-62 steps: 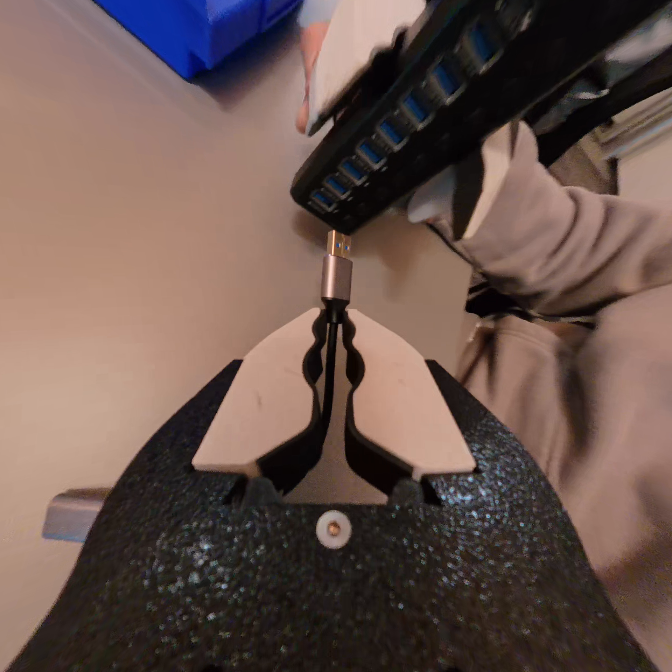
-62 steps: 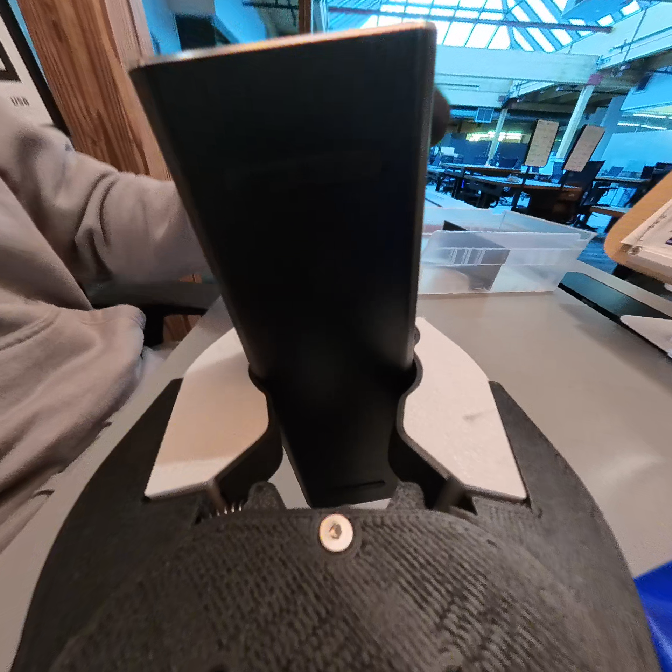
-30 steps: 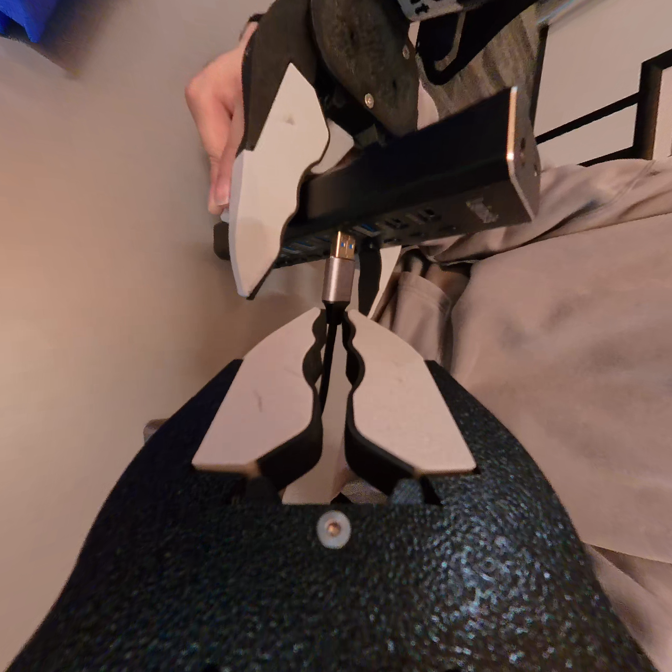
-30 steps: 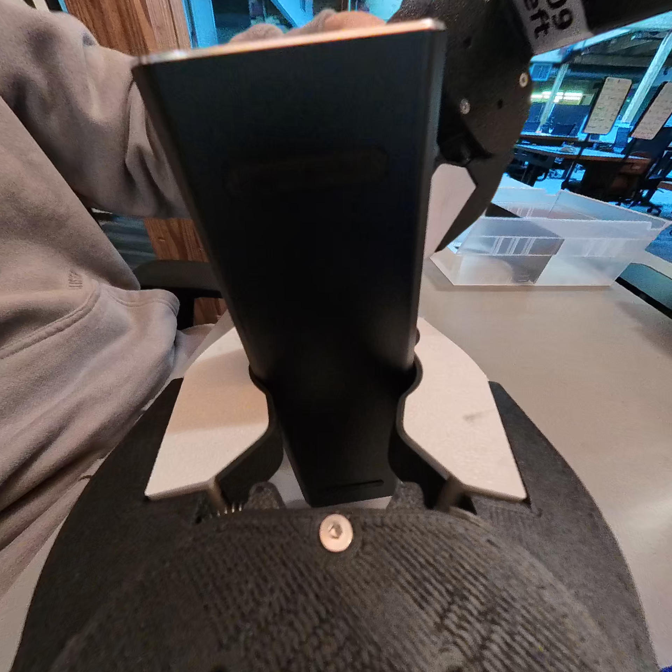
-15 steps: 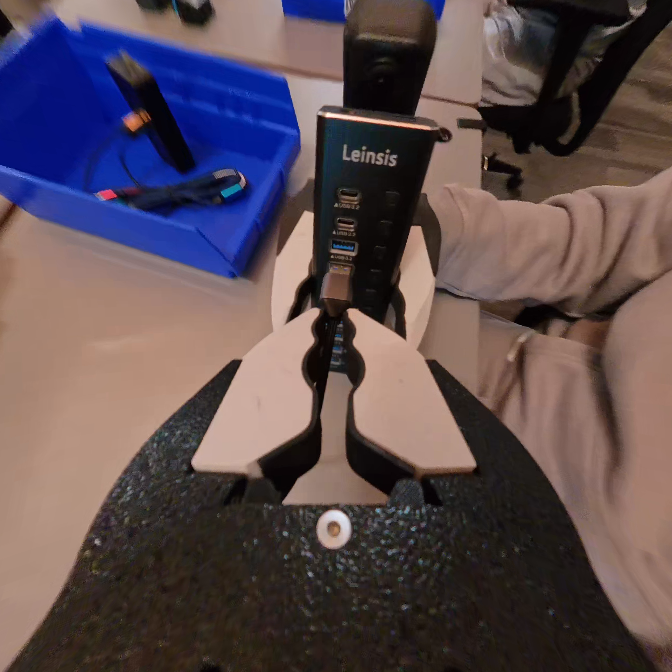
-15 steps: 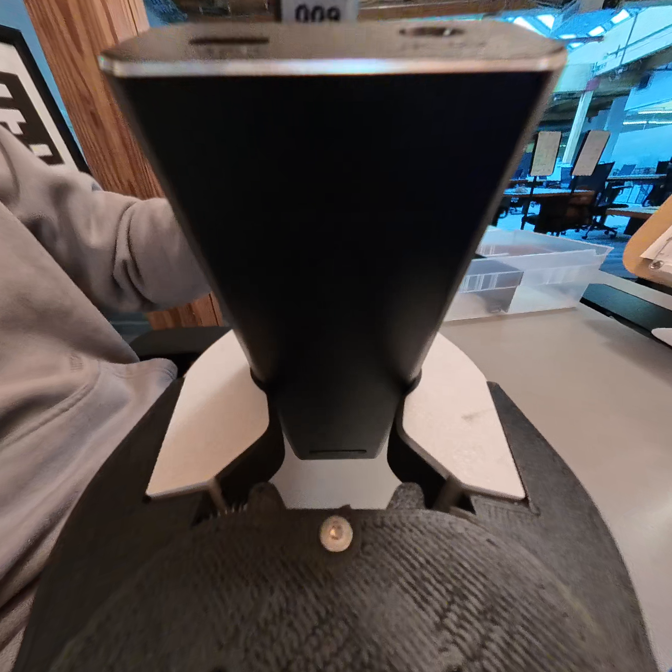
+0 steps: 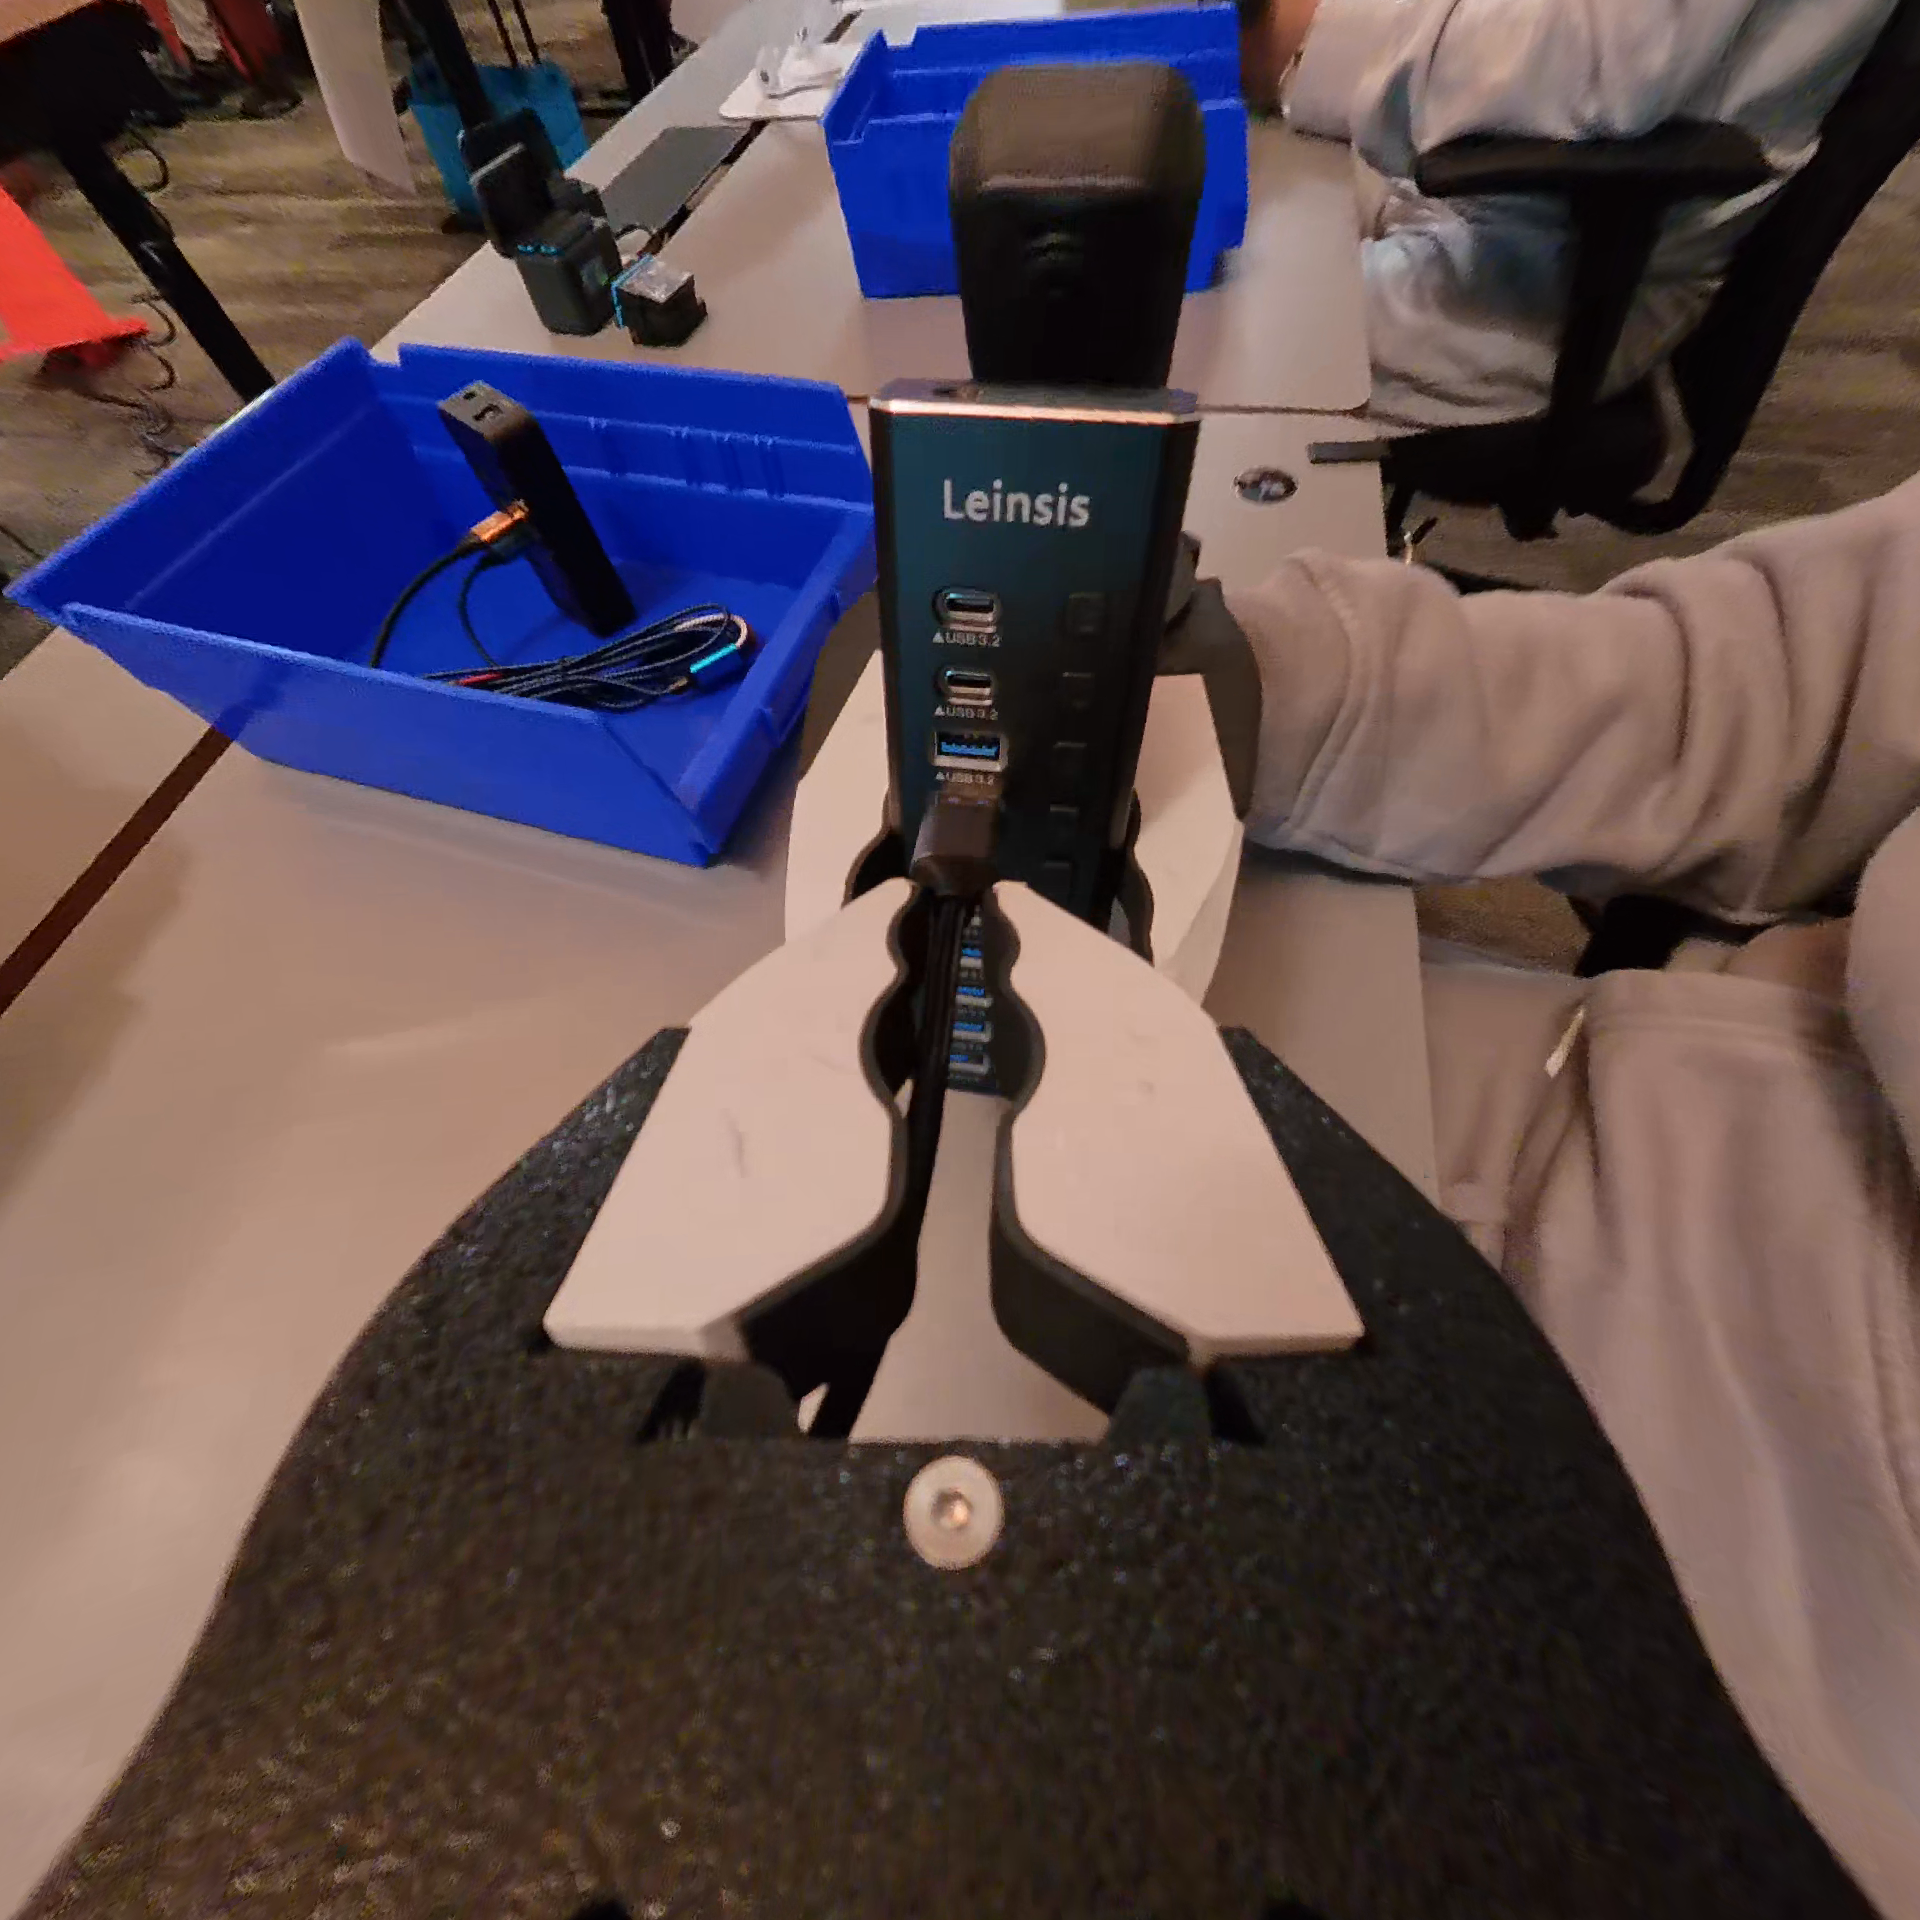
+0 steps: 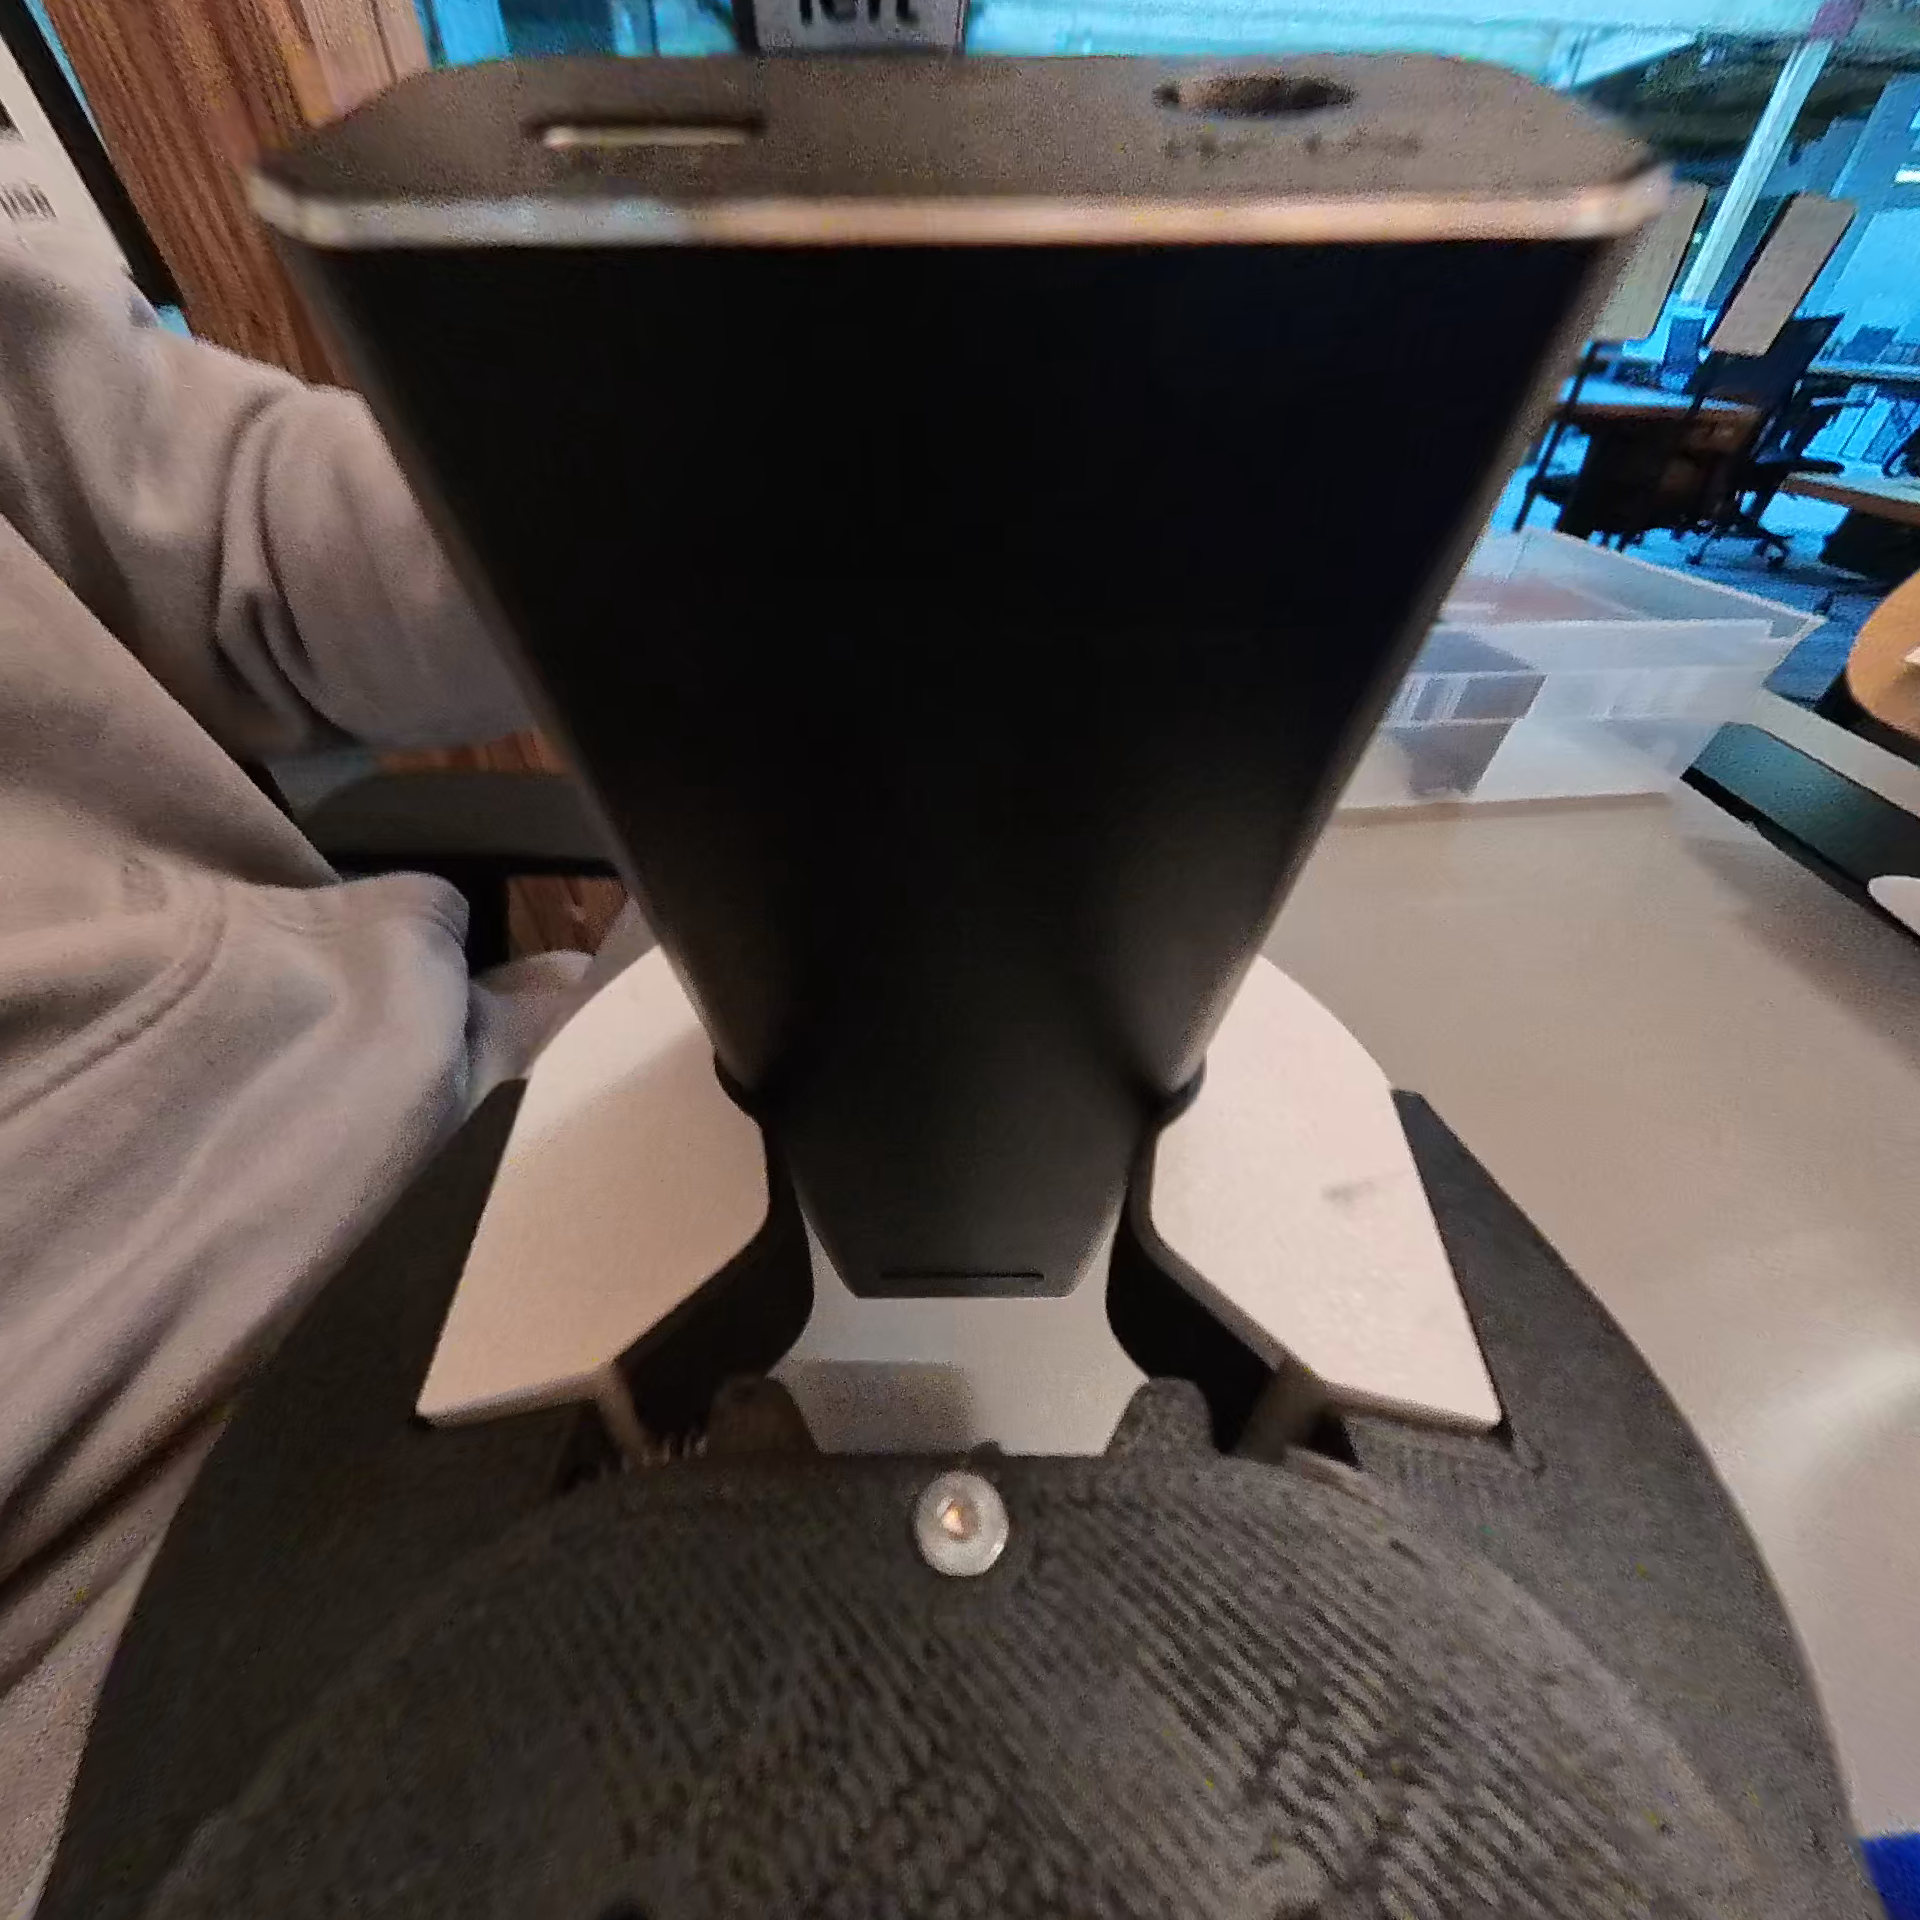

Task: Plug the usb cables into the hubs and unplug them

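Observation:
My left gripper (image 7: 951,906) is shut on a black USB cable (image 7: 928,1070) just behind its grey plug (image 7: 956,844). The plug's tip sits in a port on the front of a dark hub (image 7: 1023,540), right below a blue USB port. The hub stands upright, held low down between the white fingers (image 7: 1195,831) of my right gripper. In the right wrist view the hub's plain dark back (image 8: 966,623) fills the middle, and my right gripper (image 8: 956,1081) is shut on its lower end.
A blue bin (image 7: 260,582) on the grey table at left holds a second hub (image 7: 535,509) and coiled cables (image 7: 623,665). Another blue bin (image 7: 894,156) and black devices (image 7: 566,260) stand farther back. A person's grey sleeve (image 7: 1558,707) is at right. A clear bin (image 8: 1621,665) stands at right.
The hub has swung from tilted overhead to upright in front of my left gripper. The plug, first short of the hub, has gone into a port on its front.

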The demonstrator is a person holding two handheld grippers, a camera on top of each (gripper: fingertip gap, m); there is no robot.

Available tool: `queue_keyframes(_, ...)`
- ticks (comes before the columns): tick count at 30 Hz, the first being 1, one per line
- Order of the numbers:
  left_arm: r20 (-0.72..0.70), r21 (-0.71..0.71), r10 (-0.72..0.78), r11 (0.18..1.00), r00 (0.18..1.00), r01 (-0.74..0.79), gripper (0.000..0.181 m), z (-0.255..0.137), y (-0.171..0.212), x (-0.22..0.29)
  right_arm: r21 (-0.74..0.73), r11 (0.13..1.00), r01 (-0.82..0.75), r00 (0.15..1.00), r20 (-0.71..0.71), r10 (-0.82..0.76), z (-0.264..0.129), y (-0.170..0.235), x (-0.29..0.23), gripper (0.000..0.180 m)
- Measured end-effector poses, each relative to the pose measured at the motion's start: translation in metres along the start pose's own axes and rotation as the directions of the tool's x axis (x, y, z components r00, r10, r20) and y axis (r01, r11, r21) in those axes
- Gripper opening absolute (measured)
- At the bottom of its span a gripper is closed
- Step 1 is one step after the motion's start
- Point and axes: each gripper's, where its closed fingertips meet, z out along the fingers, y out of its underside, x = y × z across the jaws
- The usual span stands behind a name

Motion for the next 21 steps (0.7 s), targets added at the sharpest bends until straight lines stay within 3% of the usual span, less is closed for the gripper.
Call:
queue_keyframes(6, 0.073, -0.119, 0.089, 0.990, 0.993, -0.080, 0.011, 0.006, 0.021, -0.001, -0.031, 0.999, -0.021, 1.000, 0.023, 0.022, 0.006, 0.009, -0.002, 0.073)
queue_keyframes(18, 0.110, -0.056, 0.093, 0.995, 0.990, -0.087, 0.014, 0.014, 0.017, -0.003, -0.018, 1.000, 0.025, 0.999, -0.027, -0.026, -0.001, 0.007, 0.006, 0.073)
queue_keyframes(21, 0.177, 0.028, 0.109, 0.993, 0.978, -0.116, 0.051, 0.005, -0.012, -0.002, -0.013, 1.000, 0.009, 0.999, -0.053, -0.010, 0.000, 0.006, 0.011, 0.073)
